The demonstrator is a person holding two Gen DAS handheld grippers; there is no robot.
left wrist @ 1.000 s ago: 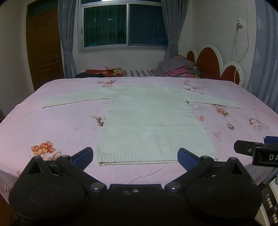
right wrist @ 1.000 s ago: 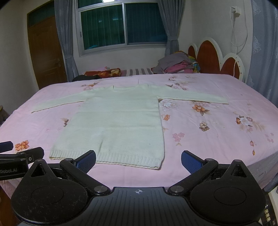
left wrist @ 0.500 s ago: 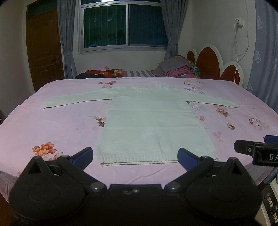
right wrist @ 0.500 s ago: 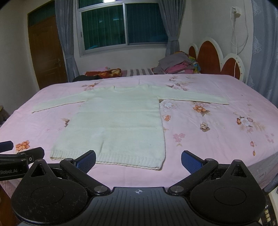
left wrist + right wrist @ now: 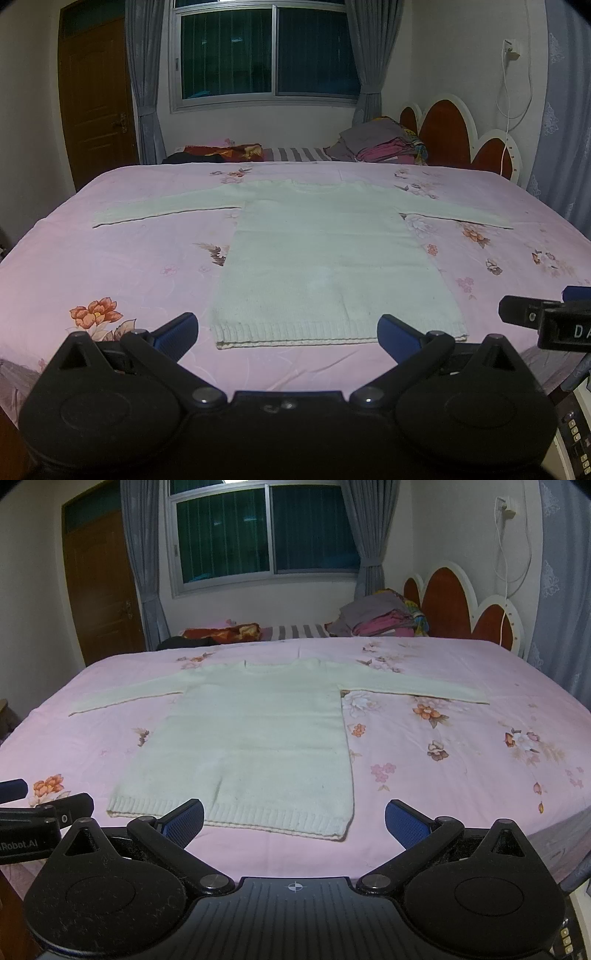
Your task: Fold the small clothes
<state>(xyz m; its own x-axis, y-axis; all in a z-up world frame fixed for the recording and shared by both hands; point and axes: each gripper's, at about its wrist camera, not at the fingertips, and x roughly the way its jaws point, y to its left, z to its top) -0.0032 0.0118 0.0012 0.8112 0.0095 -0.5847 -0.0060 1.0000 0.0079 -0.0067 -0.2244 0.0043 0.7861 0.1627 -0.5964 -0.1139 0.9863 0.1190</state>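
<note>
left gripper point(image 5: 287, 330): jaws spread wide, empty, hovering just short of the sweater's hem.
right gripper point(image 5: 294, 818): same deal, wide open, nothing in it, lined up nearer the hem's right corner.
sweater point(image 5: 325, 258): flat on the bed point(image 5: 122, 258), just ahead of both grippers, sleeves out sideways.
hem risk: pinch only the top layer and the knit probably drags and bunches.
sleeves: farthest away, a long reach, so they could easily flop crooked.

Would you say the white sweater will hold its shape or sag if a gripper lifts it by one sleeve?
The white sweater is a soft knit lying flat on the bed, so it will probably droop. Its long sleeve looks thin and would likely stretch and trail. The ribbed hem should offer some grip.
</note>
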